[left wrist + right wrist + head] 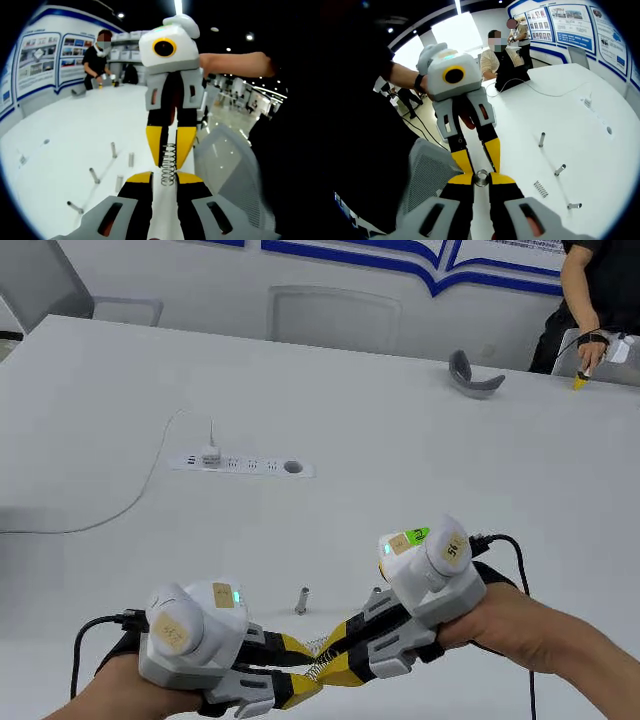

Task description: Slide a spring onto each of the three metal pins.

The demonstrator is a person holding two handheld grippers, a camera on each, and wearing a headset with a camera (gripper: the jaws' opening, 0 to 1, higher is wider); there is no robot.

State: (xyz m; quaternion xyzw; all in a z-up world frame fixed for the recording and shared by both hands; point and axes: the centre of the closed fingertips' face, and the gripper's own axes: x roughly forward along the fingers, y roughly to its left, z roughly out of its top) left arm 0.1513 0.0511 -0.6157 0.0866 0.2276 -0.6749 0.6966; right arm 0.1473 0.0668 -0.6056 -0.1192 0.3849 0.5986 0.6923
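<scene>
- White table [420, 430] in an open office. A power strip [240, 464] sits further out, and another person [590, 300] is busy at the far right corner.
- Both grippers are nose to nose at the near edge, with one spring [168, 165] bridging the tips, up off the table.
- The right gripper [481, 180] looks clamped on its end of the coil, with both jaws touching it.
- The left gripper [165, 180] has its jaws set narrow around the other end. Honestly can't tell if it's squeezing or just cradling.
- The spring's long axis runs straight from one gripper to the other, so it's lying pretty much level.
- The bit that matters imo is the upright pin [302, 600]. It stands just beyond the joined tips, a touch left, about as close to one gripper as the other.
- The pin axis is vertical and the spring axis is flat. So the coil needs tipping on end and centring over the pin top before it'll drop on. I'd guess one gripper has to let go first.
- Count from the right gripper view is three pins [560, 170], all bare and spread apart. The fisheye fans them out, so I can't say if every one stands straight.
- One loose spring [540, 188] lies among them, so that's two springs I can count for sure.
- The left gripper view has a couple more small bits near the pins, too tiny to name.
</scene>
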